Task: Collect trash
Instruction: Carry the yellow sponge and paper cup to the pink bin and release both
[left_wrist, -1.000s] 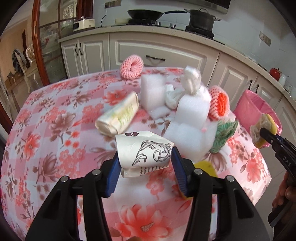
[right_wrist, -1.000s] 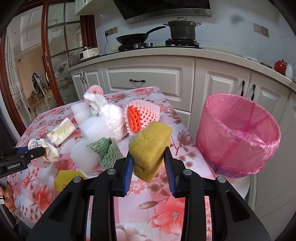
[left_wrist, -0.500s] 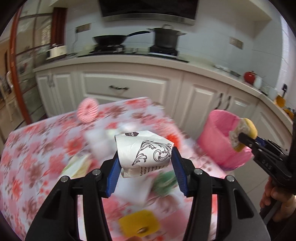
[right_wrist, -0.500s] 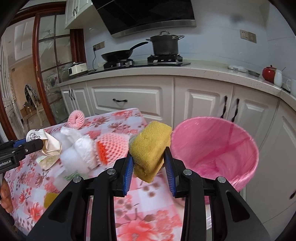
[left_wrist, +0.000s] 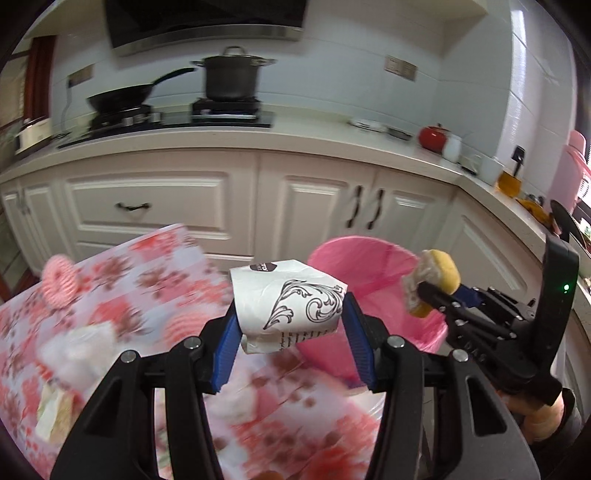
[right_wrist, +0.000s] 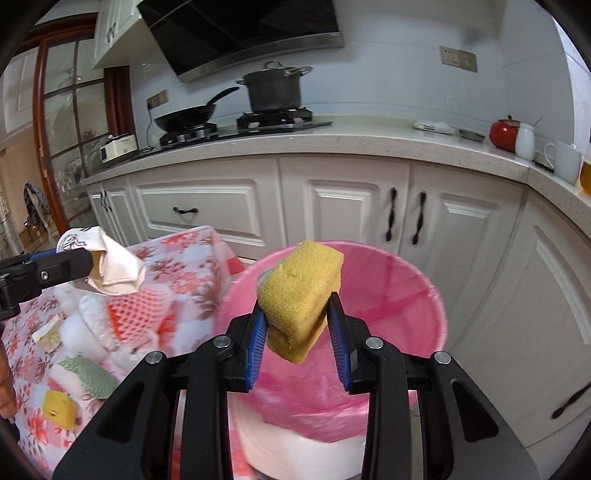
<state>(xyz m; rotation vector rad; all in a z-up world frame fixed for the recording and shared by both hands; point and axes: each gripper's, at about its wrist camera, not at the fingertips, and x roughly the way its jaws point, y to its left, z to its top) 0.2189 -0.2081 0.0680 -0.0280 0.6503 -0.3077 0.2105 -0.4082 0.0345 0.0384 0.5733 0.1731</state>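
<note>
so on the left, the left gripper (left_wrist: 291, 332) is pinching a crumpled paper cup (left_wrist: 288, 302), thin white paper with a black swirl print, squashed flat-ish and held over the edge of the desk (left_wrist: 122, 280), not yet above the pink bin (left_wrist: 373, 269). if it lets go here i reckon the cup lands on the flowery cloth or the floor, since it's light and could flutter off line. still on the desk: a pink foam fruit net (right_wrist: 138, 314), white foam blocks (right_wrist: 79, 332), a green knit rag (right_wrist: 88, 376). over to the right, the right gripper (right_wrist: 299, 325) is squeezing a yellow sponge (right_wrist: 299, 291), porous and squishy, right over the bin's open mouth. the liner is thin glossy plastic, so a gripper bumping the rim could drag it or tip the bin.
</note>
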